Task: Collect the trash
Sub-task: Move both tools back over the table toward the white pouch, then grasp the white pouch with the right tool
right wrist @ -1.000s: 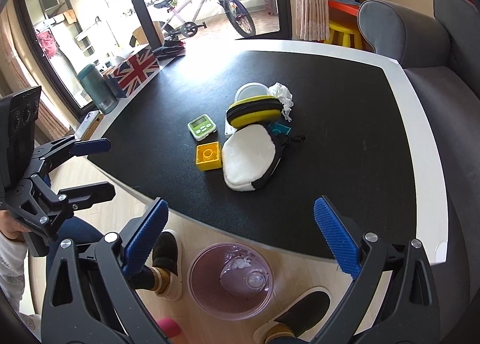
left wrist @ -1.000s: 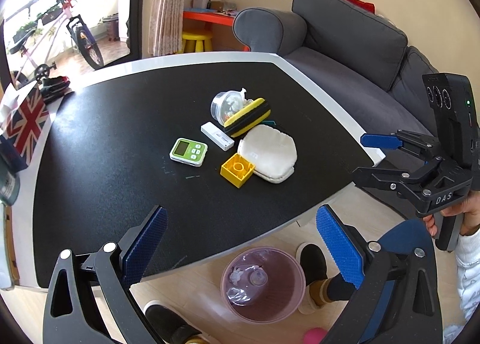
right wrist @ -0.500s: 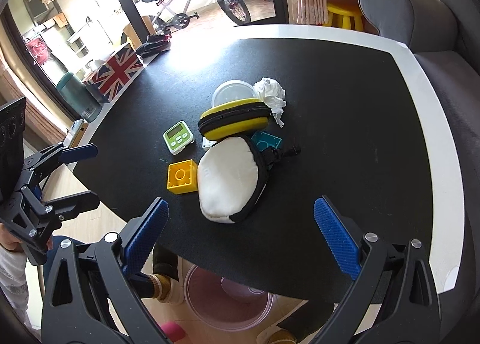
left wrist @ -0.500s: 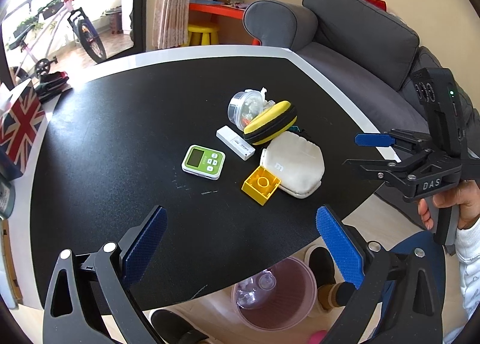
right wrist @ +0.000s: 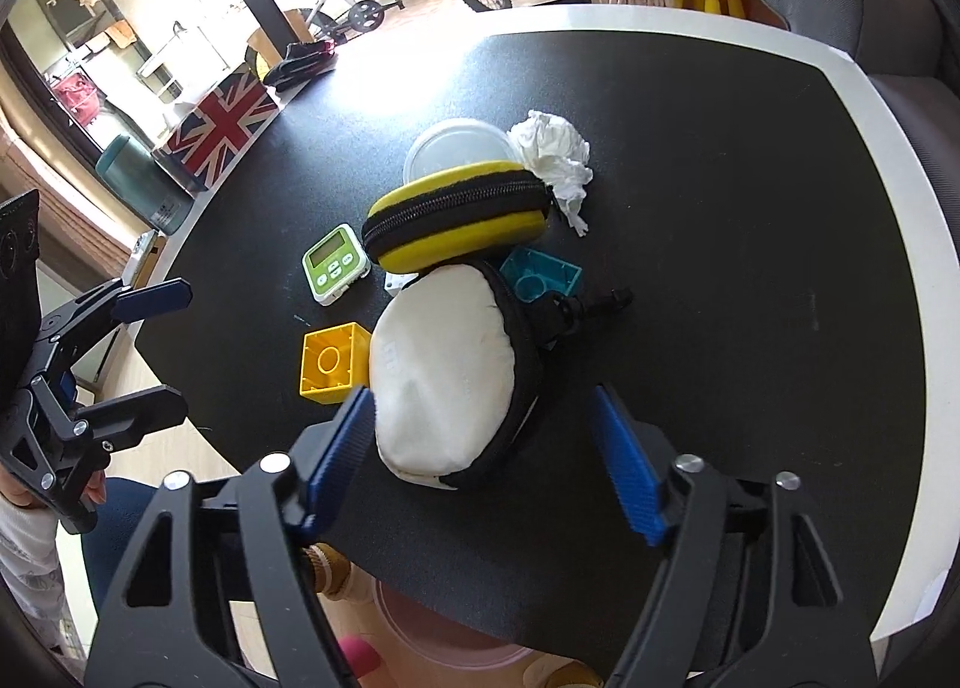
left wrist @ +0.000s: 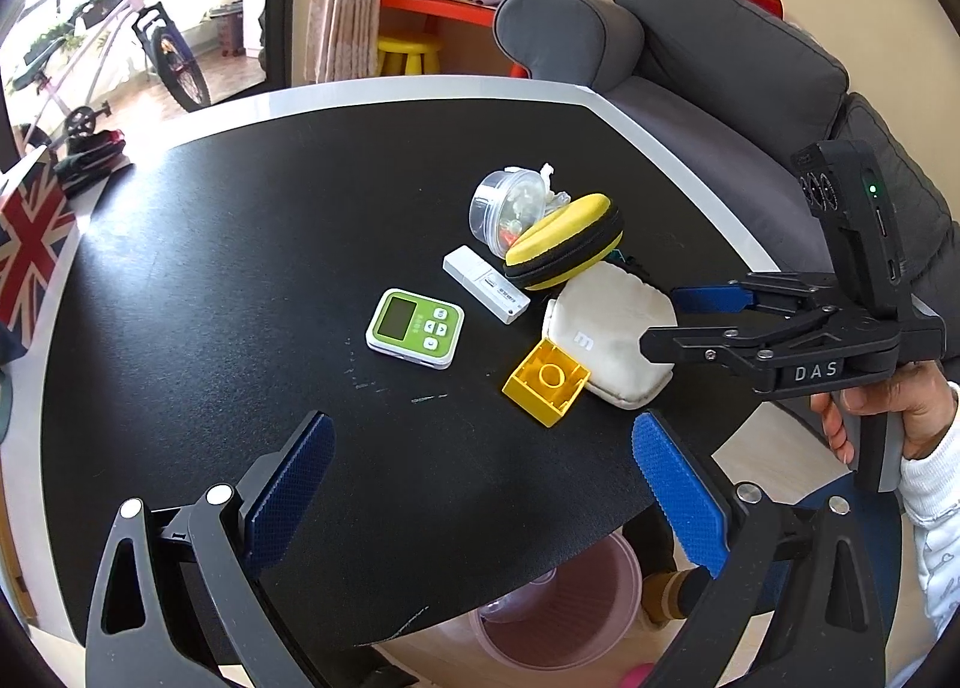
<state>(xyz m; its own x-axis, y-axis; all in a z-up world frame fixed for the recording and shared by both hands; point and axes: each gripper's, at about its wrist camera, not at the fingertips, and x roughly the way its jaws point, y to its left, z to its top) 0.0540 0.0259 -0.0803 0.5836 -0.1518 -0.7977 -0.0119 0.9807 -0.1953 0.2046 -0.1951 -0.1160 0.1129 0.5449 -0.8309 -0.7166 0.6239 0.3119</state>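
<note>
On the black desk (left wrist: 198, 280) in front of you lies a green timer (left wrist: 415, 328), with a white stick-shaped device (left wrist: 486, 284) just beside it. A yellow block (left wrist: 546, 382) touches the white pouch (right wrist: 444, 382); a yellow-and-black zip case (right wrist: 459, 223) rests on that pouch. Behind them you'll see a teal block (right wrist: 540, 277). A grey sofa (left wrist: 720, 64) stands past the desk, a bicycle (left wrist: 150, 46) by the window.

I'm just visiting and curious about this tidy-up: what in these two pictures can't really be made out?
- Pink bin: left wrist view, its far side is hidden under the table; contents unclear.
- Teal block: right wrist view, partly behind the white pouch.
- White stick: left wrist view, print too small to read.
- Clear tub: left wrist view, contents blurred, half behind the yellow case.
</note>
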